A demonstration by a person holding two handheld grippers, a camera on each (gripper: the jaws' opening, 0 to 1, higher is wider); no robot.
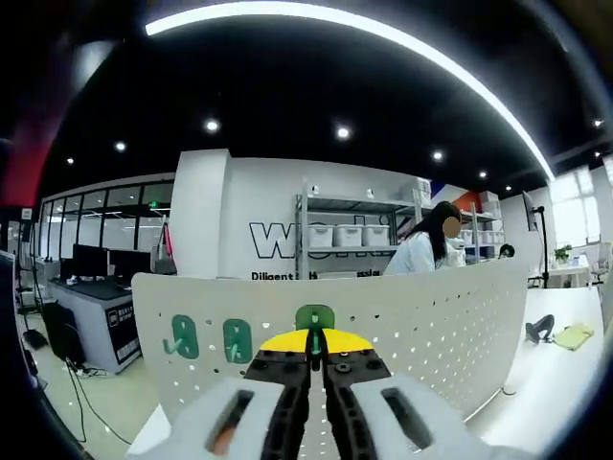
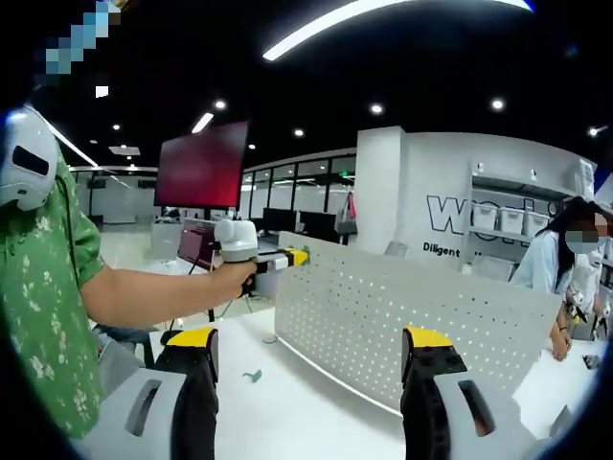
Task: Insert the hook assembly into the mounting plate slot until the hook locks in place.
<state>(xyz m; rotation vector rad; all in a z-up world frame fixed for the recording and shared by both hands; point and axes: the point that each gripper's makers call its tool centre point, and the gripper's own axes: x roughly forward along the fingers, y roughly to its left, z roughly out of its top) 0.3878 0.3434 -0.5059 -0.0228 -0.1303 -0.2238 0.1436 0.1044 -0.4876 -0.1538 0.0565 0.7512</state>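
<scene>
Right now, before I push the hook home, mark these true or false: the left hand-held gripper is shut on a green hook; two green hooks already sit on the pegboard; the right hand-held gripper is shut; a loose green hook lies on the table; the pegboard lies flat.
1. The left hand-held gripper is shut on a green hook: true; it holds it at the pegboard.
2. Two green hooks already sit on the pegboard: true.
3. The right hand-held gripper is shut: false; its jaws stand wide apart, empty.
4. A loose hook lies on the table: true.
5. The pegboard lies flat: false; it stands upright.
</scene>
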